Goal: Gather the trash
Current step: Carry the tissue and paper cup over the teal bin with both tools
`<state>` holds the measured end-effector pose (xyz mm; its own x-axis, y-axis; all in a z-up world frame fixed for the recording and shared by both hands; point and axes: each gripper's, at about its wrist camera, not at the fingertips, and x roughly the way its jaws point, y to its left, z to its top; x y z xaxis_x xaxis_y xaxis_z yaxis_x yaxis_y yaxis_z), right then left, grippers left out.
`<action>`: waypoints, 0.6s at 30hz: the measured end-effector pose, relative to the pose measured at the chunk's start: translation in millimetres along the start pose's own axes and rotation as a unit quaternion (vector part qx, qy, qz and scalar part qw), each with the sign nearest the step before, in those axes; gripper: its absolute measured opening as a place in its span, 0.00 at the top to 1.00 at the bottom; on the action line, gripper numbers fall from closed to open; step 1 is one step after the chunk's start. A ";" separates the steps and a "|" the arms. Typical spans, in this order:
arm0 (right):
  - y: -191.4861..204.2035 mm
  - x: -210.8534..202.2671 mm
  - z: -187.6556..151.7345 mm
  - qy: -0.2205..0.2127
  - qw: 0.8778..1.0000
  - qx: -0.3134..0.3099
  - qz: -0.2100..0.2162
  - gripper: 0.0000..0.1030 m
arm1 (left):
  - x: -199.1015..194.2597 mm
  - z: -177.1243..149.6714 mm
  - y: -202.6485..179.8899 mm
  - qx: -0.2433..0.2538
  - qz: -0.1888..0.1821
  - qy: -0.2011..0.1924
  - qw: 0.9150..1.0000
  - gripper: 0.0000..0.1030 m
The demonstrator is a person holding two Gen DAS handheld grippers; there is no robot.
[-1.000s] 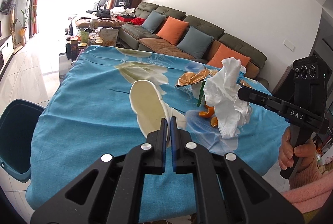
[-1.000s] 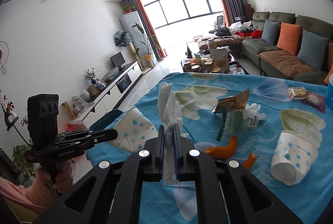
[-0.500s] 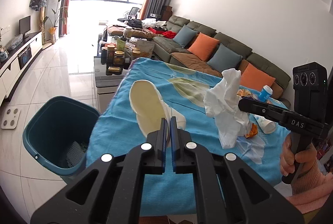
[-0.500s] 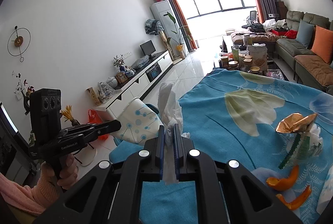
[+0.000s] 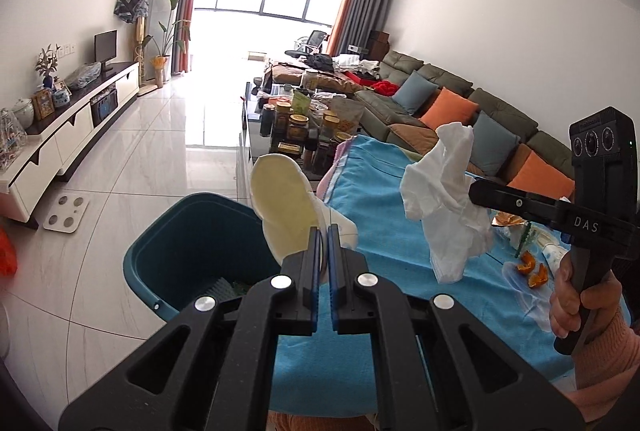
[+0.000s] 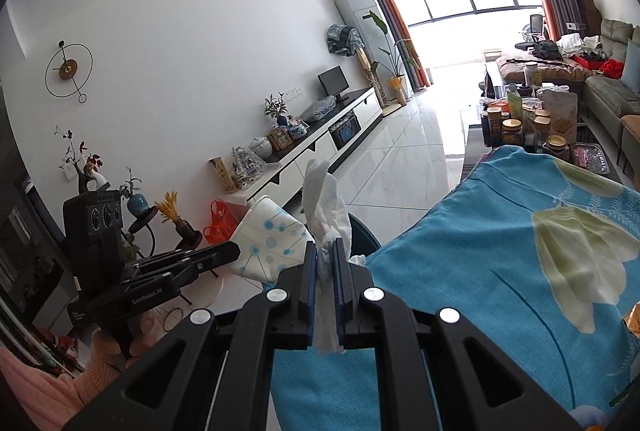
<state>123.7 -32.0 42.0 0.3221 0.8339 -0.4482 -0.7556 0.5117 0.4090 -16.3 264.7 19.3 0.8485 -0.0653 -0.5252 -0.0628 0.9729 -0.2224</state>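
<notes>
The left tongs (image 5: 324, 247) are clenched on the rim of a squashed paper cup (image 5: 286, 209), and the cup hangs just above the near rim of the teal bin (image 5: 192, 231), which stands on the floor beside the worktop (image 5: 380, 223). The right tongs (image 6: 323, 263) are pinched on a wad of white tissue (image 5: 444, 203), and that wad is not over the bin at all; it hovers above the blue cloth, on the worktop side of the bin.

The risk, I'd judge, is letting go too soon. The tissue is light and trailing (a loose tail droops below the grip), so released here it would land back on the cloth or drift to the tiles beside the bin. The cup is held only by a thin edge, and seems to sit over the bin's rim rather than its middle; dropped from here it might clip the rim and bounce out. Orange peel (image 5: 530, 267) still lies on the worktop beyond the bin.
</notes>
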 end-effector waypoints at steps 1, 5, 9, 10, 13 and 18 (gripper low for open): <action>1.5 6.4 2.0 0.002 1.000 0.000 0.003 0.93 | -0.4 0.7 5.3 -0.004 0.004 0.000 1.000 0.96; 6.0 25.6 8.0 0.006 1.000 -0.001 0.015 0.93 | 0.4 2.4 23.3 -0.020 0.019 0.002 1.000 0.96; 7.8 45.6 13.9 0.011 1.000 0.000 0.023 0.93 | 2.5 2.2 39.6 -0.028 0.032 0.005 0.999 0.96; 7.7 50.6 15.3 0.013 1.000 0.002 0.026 0.93 | 3.1 1.8 42.7 -0.030 0.036 0.006 0.999 0.96; 9.2 67.4 18.7 0.021 0.999 0.007 0.033 0.93 | 8.9 0.9 48.6 -0.036 0.044 0.012 0.998 0.96; 9.9 94.4 23.1 0.035 0.998 0.018 0.039 0.93 | 21.7 -1.1 59.4 -0.043 0.057 0.023 0.997 0.96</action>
<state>159.7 56.6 22.1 0.2213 0.8554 -0.4684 -0.7550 0.4543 0.4729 -2.2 320.9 -6.2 0.8083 0.0326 -0.5878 -0.2037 0.9523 -0.2273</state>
